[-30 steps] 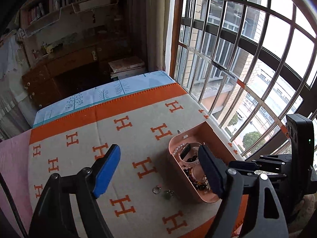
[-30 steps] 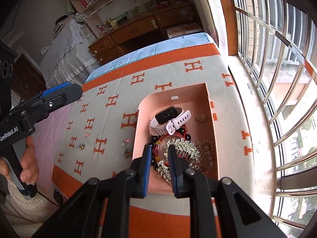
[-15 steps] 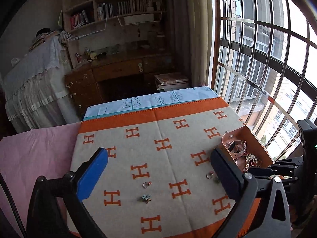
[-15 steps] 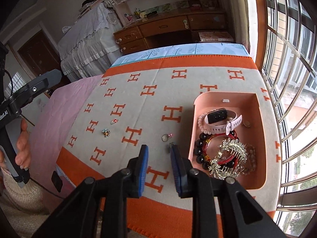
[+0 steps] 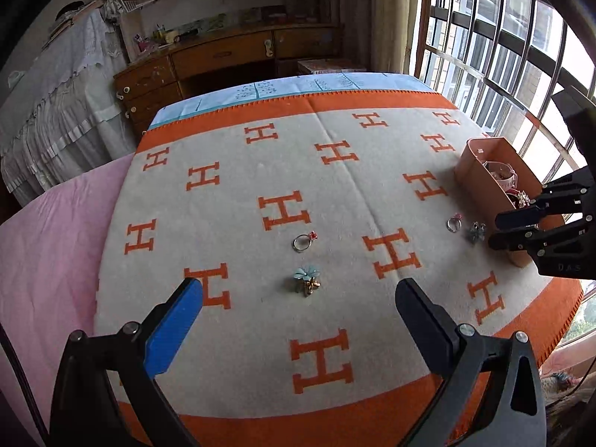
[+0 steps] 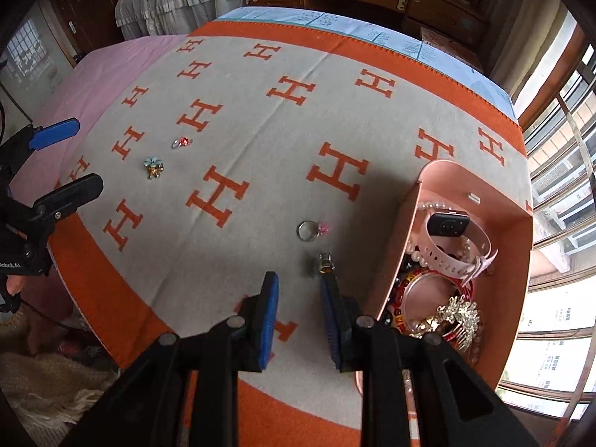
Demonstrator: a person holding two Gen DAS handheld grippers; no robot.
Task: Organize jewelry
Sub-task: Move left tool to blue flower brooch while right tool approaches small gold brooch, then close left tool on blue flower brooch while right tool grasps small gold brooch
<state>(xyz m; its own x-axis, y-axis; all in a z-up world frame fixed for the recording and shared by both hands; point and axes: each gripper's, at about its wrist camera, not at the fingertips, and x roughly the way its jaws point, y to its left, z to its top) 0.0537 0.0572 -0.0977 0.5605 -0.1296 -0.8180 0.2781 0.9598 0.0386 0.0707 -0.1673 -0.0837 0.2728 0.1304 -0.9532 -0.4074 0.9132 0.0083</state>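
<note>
A pink jewelry box [image 6: 510, 231] [image 5: 476, 171] at the table's right side holds a white watch [image 6: 447, 236], bracelets, beads and a sparkly comb. Loose on the blanket lie a ring with a pink stone [image 6: 309, 230] [image 5: 452, 223], a small dark charm [image 6: 325, 263] [image 5: 476, 231], a ring with a red stone [image 5: 303, 242] [image 6: 180, 142] and a blue flower brooch [image 5: 306, 279] [image 6: 152, 167]. My left gripper [image 5: 298, 298] is wide open just before the brooch. My right gripper [image 6: 300, 290] is open a narrow gap, empty, its right finger beside the charm.
The orange and beige blanket [image 5: 335, 186] covers the round table, with a pink cloth [image 5: 48, 246] on the left. A barred window [image 5: 503, 37] runs along the right, close behind the box. A wooden dresser [image 5: 223, 52] stands at the far side.
Both grippers have swung left, away from the box, and come lower over the blanket. My left gripper now faces the brooch and red-stone ring; my right one nears the charm.
</note>
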